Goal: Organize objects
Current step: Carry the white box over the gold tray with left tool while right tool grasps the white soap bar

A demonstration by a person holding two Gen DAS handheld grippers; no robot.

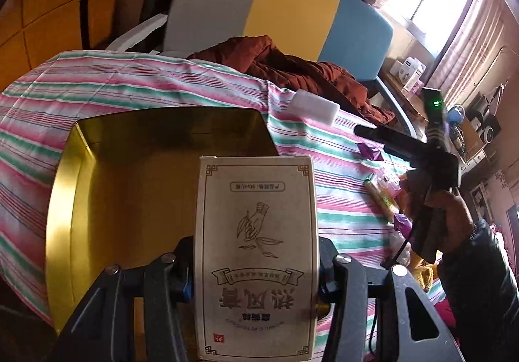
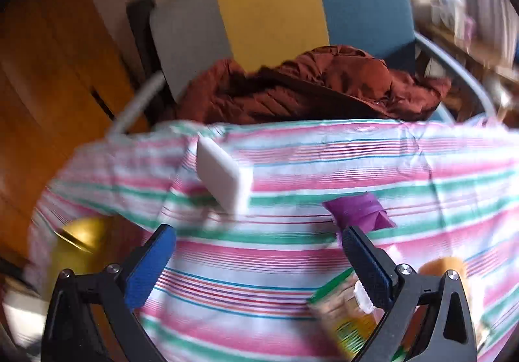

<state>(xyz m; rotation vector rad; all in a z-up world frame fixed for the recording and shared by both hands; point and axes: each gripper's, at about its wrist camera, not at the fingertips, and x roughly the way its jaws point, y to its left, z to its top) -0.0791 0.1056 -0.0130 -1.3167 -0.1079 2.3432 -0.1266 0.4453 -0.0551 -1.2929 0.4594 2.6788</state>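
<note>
Left wrist view: left claw (image 1: 256,284) clamps one beige carton (image 1: 256,251) above one gold tin (image 1: 136,193); right claw (image 2: 259,268) gapes empty.

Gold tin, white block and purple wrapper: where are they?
gold tin (image 1: 129,186), left wrist view, inner floor.
white block (image 2: 219,172), right wrist view, top face.
purple wrapper (image 2: 360,211), right wrist view, middle.

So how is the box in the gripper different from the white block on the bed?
The cardboard box is beige with printed drawings and writing; the white block is plain. The box is clamped in the left gripper over the gold tin; the block lies loose on the striped cloth. Both are rectangular.
</note>
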